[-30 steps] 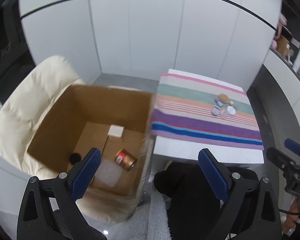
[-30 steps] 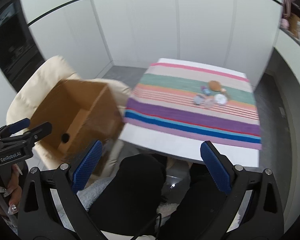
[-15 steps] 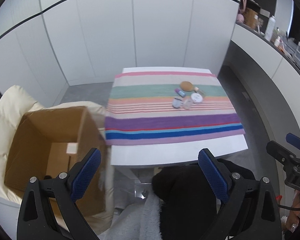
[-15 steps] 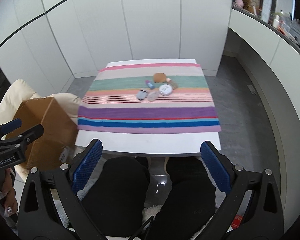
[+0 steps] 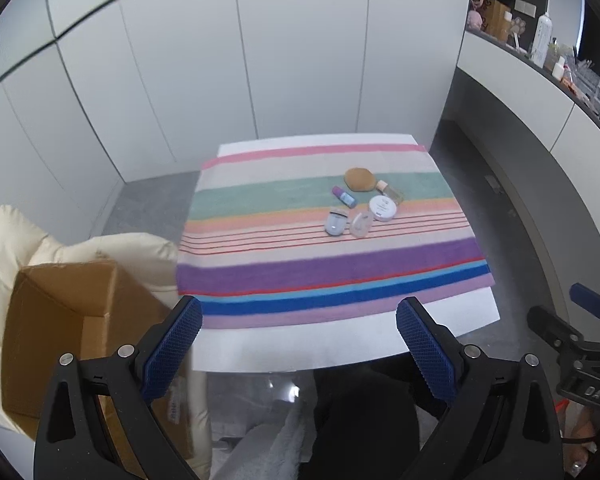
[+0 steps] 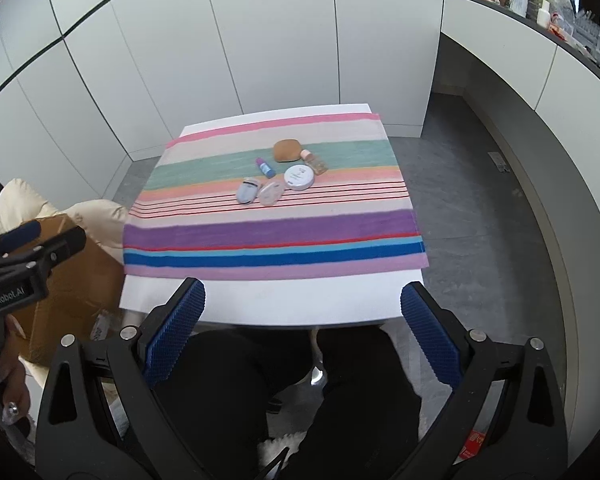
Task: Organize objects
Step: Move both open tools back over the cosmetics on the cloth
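White wall panels back a white table [image 6: 260, 304] under a striped multicoloured cloth [image 6: 272, 236], with an open brown cardboard box [image 5: 60, 320] at its left. Small cosmetics cluster on the cloth: round white jar [image 6: 299, 177], brown oval puff [image 6: 286, 150], pale blue case [image 6: 247, 191]. Left gripper [image 5: 300, 352] and right gripper [image 6: 302, 332] hang wide apart, both empty.

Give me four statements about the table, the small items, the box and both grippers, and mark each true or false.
1. Both the left gripper and the right gripper have open jaws holding nothing. True.
2. The cardboard box stands on the striped cloth. False: it sits on the cream chair beside the table.
3. The round white jar lies on the cloth. True.
4. The brown compact is in the box. False: it lies on the cloth.
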Demonstrator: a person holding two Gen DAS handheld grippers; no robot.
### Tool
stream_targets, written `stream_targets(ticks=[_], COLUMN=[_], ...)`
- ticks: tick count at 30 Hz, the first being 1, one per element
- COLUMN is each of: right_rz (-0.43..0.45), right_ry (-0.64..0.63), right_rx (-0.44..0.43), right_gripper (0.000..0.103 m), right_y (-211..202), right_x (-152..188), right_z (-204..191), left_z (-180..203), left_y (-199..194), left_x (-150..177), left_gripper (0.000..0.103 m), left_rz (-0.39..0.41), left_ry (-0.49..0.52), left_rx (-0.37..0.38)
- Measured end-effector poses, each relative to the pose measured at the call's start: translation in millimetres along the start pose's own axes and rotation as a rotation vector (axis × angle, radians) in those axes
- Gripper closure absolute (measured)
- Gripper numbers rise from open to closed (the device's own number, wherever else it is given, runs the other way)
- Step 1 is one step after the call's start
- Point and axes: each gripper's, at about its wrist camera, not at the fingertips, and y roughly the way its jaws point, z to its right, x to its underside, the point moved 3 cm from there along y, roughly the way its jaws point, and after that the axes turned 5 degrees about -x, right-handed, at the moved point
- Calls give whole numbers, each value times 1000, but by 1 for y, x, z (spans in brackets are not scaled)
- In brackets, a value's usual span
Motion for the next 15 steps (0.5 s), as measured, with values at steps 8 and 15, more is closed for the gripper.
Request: stream_targets(ticks=[8, 15], right_rz=[-56, -79], right_ry=[3, -10], right_rx=[3, 27], right_gripper=[3, 3], right_y=[49, 95], right_x=[-22, -48], right_z=[20, 34], left_z=[15, 32], left_y=[47, 101], left_x=[-43, -76], left_gripper=[4, 4], left_rz=[-53, -48], left_ry=[16, 69], left_rx=[33, 41])
